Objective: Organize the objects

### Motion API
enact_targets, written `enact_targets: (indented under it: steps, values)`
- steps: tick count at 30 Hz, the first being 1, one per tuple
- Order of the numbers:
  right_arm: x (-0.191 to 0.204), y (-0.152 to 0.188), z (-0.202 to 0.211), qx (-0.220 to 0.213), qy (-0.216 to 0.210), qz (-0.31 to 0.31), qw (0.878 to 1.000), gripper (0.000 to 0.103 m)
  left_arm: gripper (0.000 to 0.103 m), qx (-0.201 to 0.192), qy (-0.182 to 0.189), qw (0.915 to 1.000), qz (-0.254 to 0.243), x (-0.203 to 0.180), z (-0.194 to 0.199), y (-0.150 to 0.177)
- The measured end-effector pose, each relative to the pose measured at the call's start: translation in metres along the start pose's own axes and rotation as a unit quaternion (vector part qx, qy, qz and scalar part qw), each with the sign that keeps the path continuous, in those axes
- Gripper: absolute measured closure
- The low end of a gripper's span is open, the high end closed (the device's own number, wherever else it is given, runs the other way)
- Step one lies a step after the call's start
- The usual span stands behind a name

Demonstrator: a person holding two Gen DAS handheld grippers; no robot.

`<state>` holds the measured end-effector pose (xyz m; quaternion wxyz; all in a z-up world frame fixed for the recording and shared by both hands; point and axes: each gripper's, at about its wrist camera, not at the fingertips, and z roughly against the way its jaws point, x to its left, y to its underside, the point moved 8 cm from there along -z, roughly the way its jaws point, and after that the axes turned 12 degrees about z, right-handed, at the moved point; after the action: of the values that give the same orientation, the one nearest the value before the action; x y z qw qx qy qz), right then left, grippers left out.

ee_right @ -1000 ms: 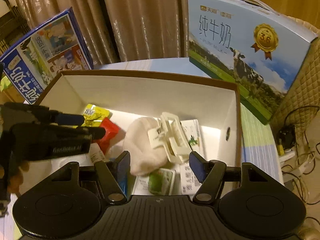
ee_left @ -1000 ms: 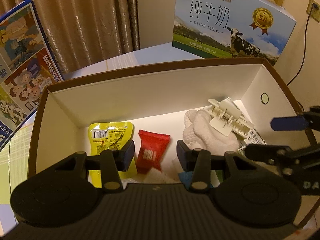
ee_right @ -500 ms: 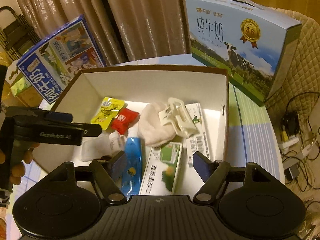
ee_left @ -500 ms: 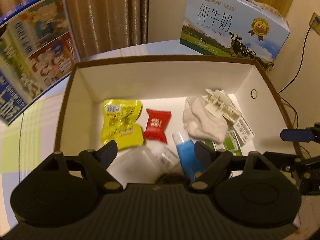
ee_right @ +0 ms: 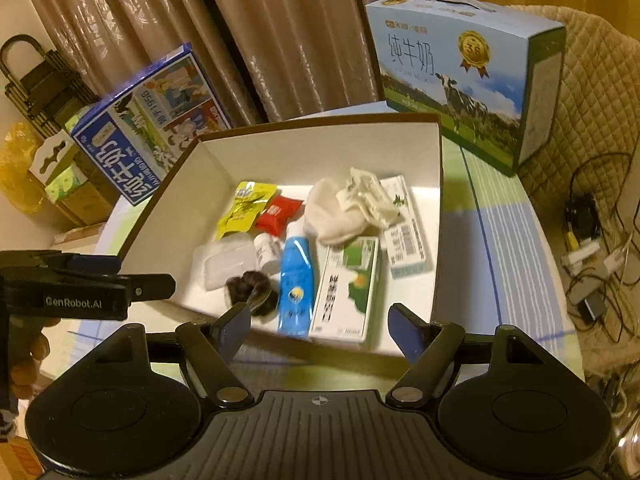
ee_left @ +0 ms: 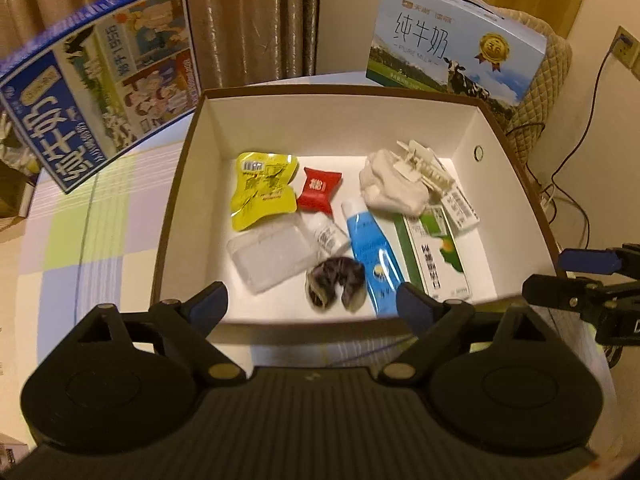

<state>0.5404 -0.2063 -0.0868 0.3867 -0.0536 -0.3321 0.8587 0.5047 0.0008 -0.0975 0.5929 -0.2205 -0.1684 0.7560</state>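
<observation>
Every loose item seen lies inside the box (ee_left: 516, 184), so sorting looks nearly done; left tongs (ee_left: 308, 300) and right tongs (ee_right: 320, 324) are opening, empty.

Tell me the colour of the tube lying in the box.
Blue, with a white cap; the tube shows best in the left wrist view.

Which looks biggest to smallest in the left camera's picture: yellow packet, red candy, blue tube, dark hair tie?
1. Blue tube
2. Yellow packet, close to the tube, so unsure
3. Dark hair tie, nearer the camera
4. Red candy
</observation>
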Motion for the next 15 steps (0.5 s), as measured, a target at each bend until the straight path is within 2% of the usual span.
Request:
enact_targets:
  steps: [6, 15]
  values:
    - [0.009, 0.017, 0.021, -0.001, -0.009, -0.002, 1.0, 0.03, 0.009, -0.012, -0.008, 0.9998, 0.012, -0.002, 0.025, 0.026]
    - [0.03, 0.039, 0.036, 0.014, -0.009, 0.034, 0.999, 0.03, 0.005, -0.03, -0.036, 0.9984, 0.03, -0.001, 0.06, 0.061]
